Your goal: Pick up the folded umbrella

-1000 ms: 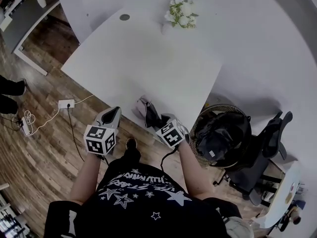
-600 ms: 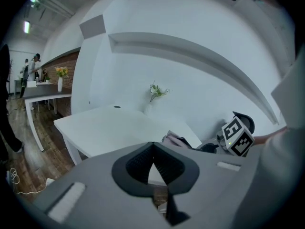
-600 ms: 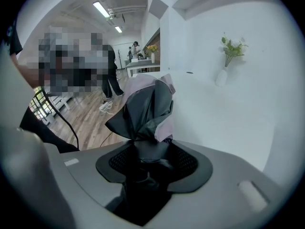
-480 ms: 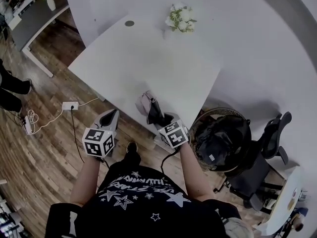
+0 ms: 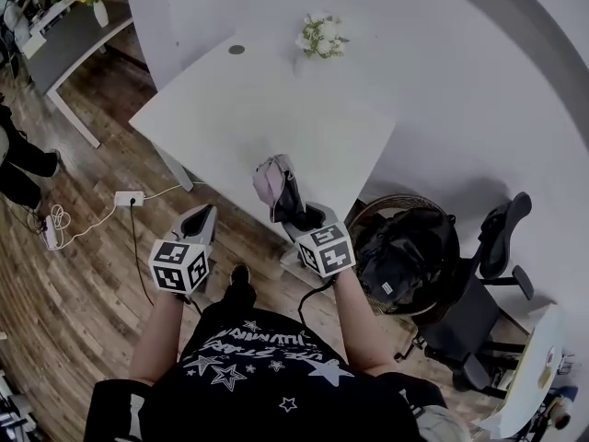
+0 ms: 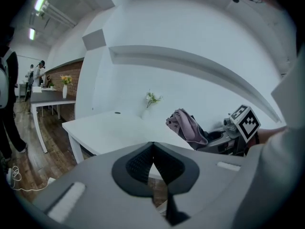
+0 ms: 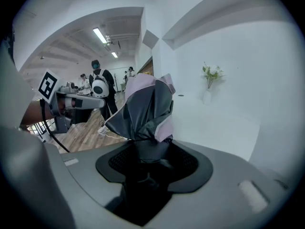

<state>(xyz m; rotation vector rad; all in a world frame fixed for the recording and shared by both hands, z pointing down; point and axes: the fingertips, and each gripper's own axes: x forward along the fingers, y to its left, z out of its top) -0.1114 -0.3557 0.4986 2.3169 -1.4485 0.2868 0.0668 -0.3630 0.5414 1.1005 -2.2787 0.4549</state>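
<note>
R gripper (image 5: 296, 212) is clamped on the folded umbrella (image 5: 276, 180): in the right gripper view the jaws sit either side of its dark lower end, pads pressing on it, and the grey/pink fabric bundle (image 7: 145, 106) stands up out of the R gripper (image 7: 147, 151) at frame centre. In the head view the umbrella is just below centre, sticking up and a bit left from the jaws, and overlaps the near edge of the white table (image 5: 276, 109); can't tell if it touches the top. From the left gripper view the umbrella (image 6: 188, 127) is centre-right, above the table's right end, with the R marker cube behind it. L gripper (image 5: 202, 221) is lower left of centre in the head view, over the wood floor (image 5: 83, 293), well apart from the umbrella. Its jaws are closed pad to pad w/ nothing between them, clear in its own view (image 6: 152, 162). Small flower vase (image 5: 317, 37) at the table's far side, top centre. Round wire basket w/ dark contents (image 5: 405, 251) right of the R gripper, black office chair (image 5: 492, 265) further right. Power strip (image 5: 125, 196) and cable on the floor at mid-left. Other people stand in the background of both gripper views.
</note>
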